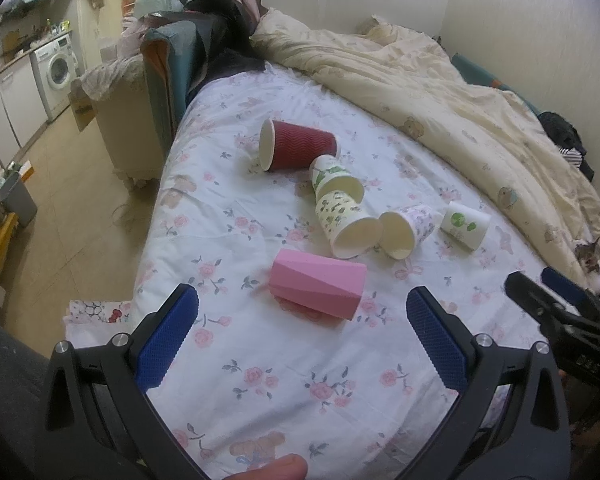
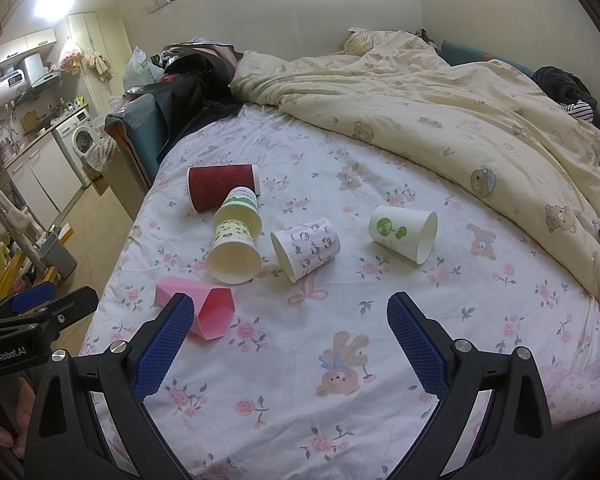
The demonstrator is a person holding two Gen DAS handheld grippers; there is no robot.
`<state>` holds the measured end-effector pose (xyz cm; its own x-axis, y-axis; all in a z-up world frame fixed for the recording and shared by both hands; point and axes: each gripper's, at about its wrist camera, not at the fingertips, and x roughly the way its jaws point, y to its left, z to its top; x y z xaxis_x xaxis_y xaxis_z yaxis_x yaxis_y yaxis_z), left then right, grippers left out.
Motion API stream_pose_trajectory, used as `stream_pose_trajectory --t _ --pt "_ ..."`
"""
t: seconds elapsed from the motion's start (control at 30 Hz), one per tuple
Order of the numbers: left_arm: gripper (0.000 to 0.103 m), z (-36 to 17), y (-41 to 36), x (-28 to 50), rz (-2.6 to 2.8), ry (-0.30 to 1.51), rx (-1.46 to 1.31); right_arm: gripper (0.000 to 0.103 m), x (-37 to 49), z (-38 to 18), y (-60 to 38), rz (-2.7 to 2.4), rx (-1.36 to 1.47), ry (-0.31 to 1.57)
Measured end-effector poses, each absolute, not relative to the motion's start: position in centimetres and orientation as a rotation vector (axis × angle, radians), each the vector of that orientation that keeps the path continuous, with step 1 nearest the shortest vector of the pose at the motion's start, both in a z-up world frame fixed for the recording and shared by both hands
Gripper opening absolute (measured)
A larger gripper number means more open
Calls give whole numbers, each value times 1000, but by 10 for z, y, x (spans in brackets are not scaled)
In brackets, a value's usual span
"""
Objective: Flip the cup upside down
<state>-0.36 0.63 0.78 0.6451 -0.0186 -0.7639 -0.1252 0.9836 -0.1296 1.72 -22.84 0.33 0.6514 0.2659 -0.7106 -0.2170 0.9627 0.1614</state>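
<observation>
Several cups lie on their sides on the flowered bed sheet (image 1: 260, 380) (image 2: 300, 380). A pink faceted cup (image 1: 318, 284) (image 2: 204, 308) lies nearest. Beyond it are a cream patterned cup (image 1: 348, 222) (image 2: 234, 252), a white cup with green print (image 1: 334, 178) (image 2: 240, 208), a dark red ribbed cup (image 1: 296, 145) (image 2: 222, 186), a purple-patterned cup (image 1: 408, 228) (image 2: 306, 248) and a white cup with a green logo (image 1: 464, 224) (image 2: 404, 232). My left gripper (image 1: 302, 304) is open just short of the pink cup. My right gripper (image 2: 290, 308) is open and empty above the sheet.
A rumpled cream duvet (image 1: 440, 92) (image 2: 440, 112) covers the far right of the bed. A cat (image 1: 590, 258) lies at the right edge. Dark clothes and bags (image 1: 212, 20) pile at the bed's far left. The floor (image 1: 80, 208) and a washing machine (image 1: 58, 68) lie left.
</observation>
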Motion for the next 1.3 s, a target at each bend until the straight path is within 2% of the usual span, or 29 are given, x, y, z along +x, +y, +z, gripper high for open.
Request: stream_pose_trajectory --t 0.3,0.7,1.13,1.3 --pt "103 29 16 26 77 892 -172 100 42 13 -226 290 69 842" --pt "103 55 35 95 120 873 -147 100 115 24 -199 355 19 852" --pt "103 25 97 186 200 1018 -181 100 235 11 -129 556 -174 976" --pt "103 10 103 204 196 1042 -186 100 286 -13 -117 583 -25 1100"
